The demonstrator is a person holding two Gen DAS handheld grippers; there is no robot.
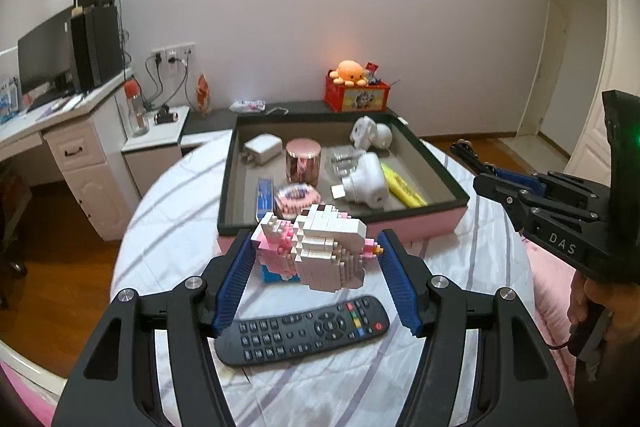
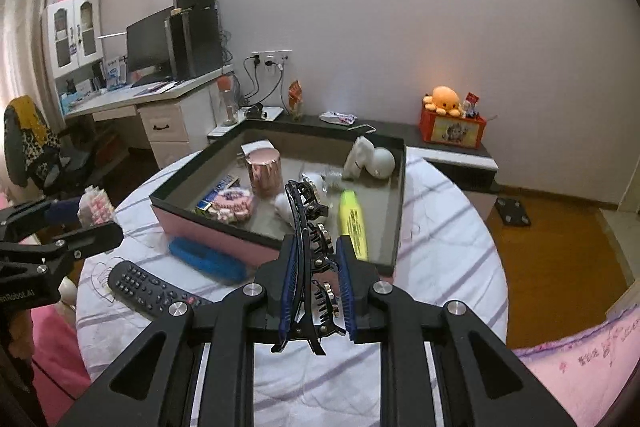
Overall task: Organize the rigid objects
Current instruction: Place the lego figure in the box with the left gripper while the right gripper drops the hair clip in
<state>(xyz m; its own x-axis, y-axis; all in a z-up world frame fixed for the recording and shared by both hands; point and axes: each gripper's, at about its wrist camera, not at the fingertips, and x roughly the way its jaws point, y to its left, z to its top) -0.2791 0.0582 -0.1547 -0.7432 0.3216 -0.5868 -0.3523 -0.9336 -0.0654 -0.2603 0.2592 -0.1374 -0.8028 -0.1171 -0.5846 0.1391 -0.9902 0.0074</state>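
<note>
A pink-and-white brick model (image 1: 316, 247) is seen above a white cloth (image 1: 180, 227) striped in pale lilac. A black remote (image 1: 304, 331) is dotted with red, green, yellow and blue buttons. The tray (image 1: 424, 227) is walled in pink outside and rimmed in black, with a yellow highlighter (image 2: 353, 223) and a rose-gold tin (image 1: 303, 163) inside. Blue pads line each black gripper (image 1: 316, 255).

White wall (image 1: 320, 7), wooden floor (image 2: 560, 247), white desk (image 1: 60, 131).
</note>
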